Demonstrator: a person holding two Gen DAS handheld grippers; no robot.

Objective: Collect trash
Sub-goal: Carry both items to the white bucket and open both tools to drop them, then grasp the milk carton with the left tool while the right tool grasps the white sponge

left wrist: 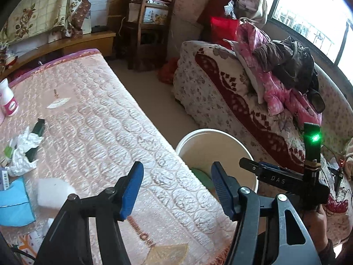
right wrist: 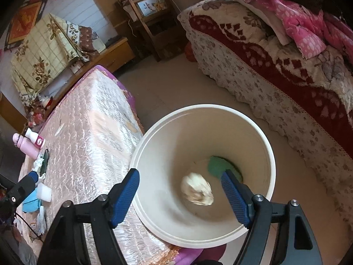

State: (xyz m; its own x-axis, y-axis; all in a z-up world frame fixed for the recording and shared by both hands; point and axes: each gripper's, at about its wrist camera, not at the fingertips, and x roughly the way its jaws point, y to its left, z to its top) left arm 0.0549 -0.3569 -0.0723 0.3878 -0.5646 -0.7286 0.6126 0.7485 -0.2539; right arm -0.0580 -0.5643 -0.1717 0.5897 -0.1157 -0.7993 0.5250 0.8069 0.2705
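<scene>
A white trash bucket (right wrist: 262, 132) stands on the floor beside the quilted table (right wrist: 92, 137). Inside it lie a crumpled paper ball (right wrist: 197, 188) and a green sponge-like piece (right wrist: 218, 165). My right gripper (right wrist: 181, 184) is open and empty, hovering over the bucket's mouth. My left gripper (left wrist: 176, 181) is open and empty above the table's edge, with the bucket (left wrist: 220, 141) just to its right. On the table to the left lie crumpled white tissue (left wrist: 24, 152), a white foam block (left wrist: 54, 193) and a blue pack (left wrist: 14, 203).
A pink-and-white bottle (left wrist: 7, 100) stands at the table's far left, with a dark flat object (left wrist: 36, 132) near the tissue. A couch (left wrist: 242, 92) piled with clothes is to the right, a wooden chair (left wrist: 147, 28) behind. Bare floor runs between table and couch.
</scene>
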